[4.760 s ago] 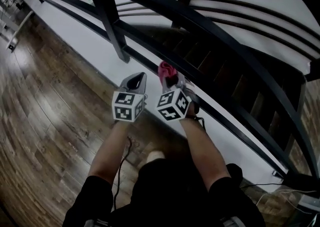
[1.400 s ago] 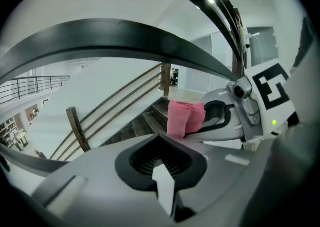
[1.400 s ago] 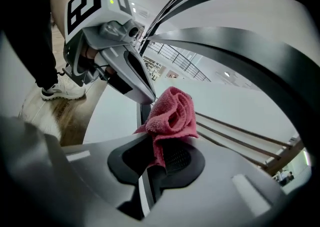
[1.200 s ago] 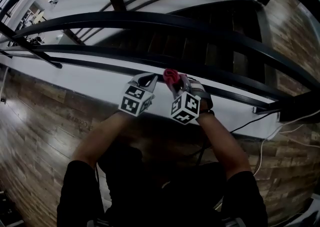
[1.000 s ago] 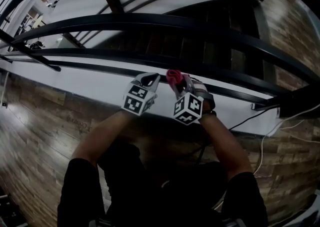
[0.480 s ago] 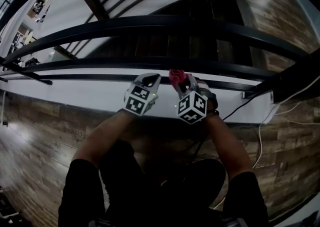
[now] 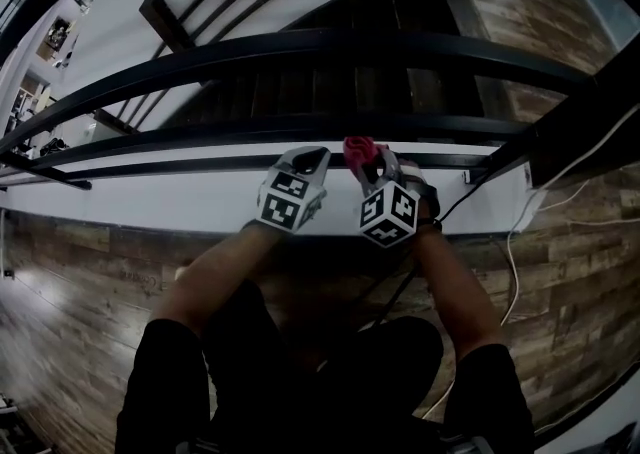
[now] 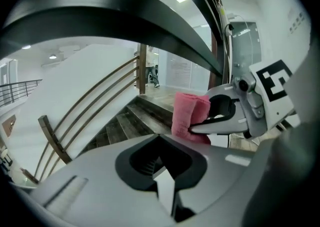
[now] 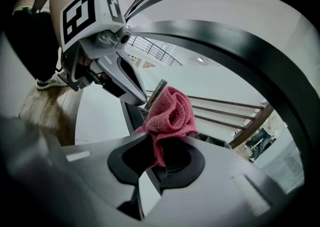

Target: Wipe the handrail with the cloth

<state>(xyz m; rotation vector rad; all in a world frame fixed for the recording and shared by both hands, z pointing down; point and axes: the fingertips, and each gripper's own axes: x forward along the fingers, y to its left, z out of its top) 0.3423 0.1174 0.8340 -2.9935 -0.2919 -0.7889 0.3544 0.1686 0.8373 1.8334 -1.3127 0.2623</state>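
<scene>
1 cloth [image 7: 358, 150] — jutting toward handrail [image 7: 300, 46] from right gripper [image 7: 372, 168]

The left gripper [image 7: 308, 155] and right gripper [image 7: 368, 164] have pale grey moulded shells with black recesses. Each carries a white marker cube [image 7: 388, 214] printed with black squares. Just beside the right one is a dark wrist strap [image 7: 427, 207], and a black cable [image 7: 400, 287] trails below it. Further below are black short sleeves [image 7: 168, 367] and dark clothing.

Dim, fisheye-warped frames, dark corners
</scene>
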